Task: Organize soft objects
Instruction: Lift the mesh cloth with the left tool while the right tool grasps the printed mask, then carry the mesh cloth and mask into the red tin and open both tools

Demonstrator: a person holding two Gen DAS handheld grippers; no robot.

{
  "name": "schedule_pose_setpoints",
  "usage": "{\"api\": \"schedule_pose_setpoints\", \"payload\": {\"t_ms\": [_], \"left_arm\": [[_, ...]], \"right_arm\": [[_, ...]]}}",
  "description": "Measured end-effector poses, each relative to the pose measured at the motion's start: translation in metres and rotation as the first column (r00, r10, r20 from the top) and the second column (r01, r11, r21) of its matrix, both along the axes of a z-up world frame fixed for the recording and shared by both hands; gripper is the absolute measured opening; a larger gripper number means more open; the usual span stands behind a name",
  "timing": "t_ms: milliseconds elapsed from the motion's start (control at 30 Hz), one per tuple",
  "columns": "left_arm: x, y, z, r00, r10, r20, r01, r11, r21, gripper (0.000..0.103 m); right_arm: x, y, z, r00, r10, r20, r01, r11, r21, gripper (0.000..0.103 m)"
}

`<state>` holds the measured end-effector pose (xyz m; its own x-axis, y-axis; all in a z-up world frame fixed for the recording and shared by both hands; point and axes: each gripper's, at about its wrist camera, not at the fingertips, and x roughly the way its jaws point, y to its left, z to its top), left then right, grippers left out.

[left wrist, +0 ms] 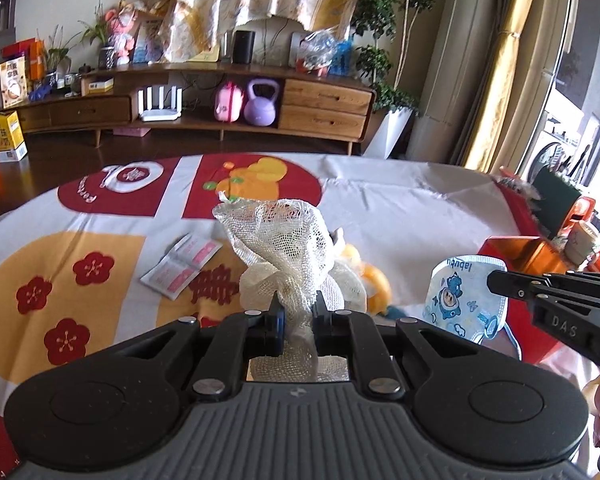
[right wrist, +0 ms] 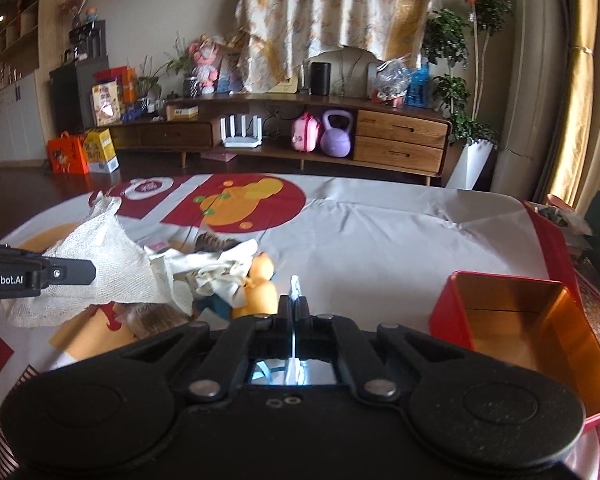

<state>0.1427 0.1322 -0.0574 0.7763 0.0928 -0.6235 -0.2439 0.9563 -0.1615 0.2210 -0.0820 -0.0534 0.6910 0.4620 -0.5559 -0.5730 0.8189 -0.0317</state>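
My left gripper [left wrist: 296,308] is shut on a white gauze cloth [left wrist: 276,240], which stands bunched up above the jaws. The right wrist view shows that gauze [right wrist: 100,276] draped from the left gripper [right wrist: 92,271]. To the right, my right gripper [left wrist: 495,282] is shut on a child's face mask [left wrist: 460,300] with blue cartoon prints, held off the table. In its own view the right gripper [right wrist: 295,300] pinches the mask [right wrist: 295,285] edge-on. An orange plush toy [right wrist: 260,280] lies under more white cloth behind the gauze.
A red tin box [right wrist: 460,312] with a gold inside stands open at the right. Pink-and-white packets [left wrist: 184,264] lie on the printed tablecloth [left wrist: 380,208]. A wooden TV cabinet [left wrist: 220,100] stands beyond the table.
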Motion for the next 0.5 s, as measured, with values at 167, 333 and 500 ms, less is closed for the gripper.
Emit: {"api": "schedule_pose_setpoints", "payload": {"t_ms": [167, 333, 500], "left_arm": [[0.0, -0.011, 0.022, 0.999, -0.024, 0.026, 0.024, 1.0, -0.001, 0.012], [0.002, -0.029, 0.044, 0.996, -0.079, 0.046, 0.08, 0.997, -0.015, 0.012], [0.01, -0.056, 0.062, 0.987, -0.148, 0.062, 0.15, 0.989, -0.015, 0.012]], "right_arm": [[0.001, -0.029, 0.021, 1.0, -0.018, -0.016, 0.019, 0.998, 0.06, 0.0], [0.004, -0.059, 0.043, 0.999, -0.043, -0.021, 0.045, 0.992, 0.117, 0.0], [0.008, -0.09, 0.061, 0.997, -0.079, -0.004, 0.078, 0.984, 0.16, 0.0]]}}
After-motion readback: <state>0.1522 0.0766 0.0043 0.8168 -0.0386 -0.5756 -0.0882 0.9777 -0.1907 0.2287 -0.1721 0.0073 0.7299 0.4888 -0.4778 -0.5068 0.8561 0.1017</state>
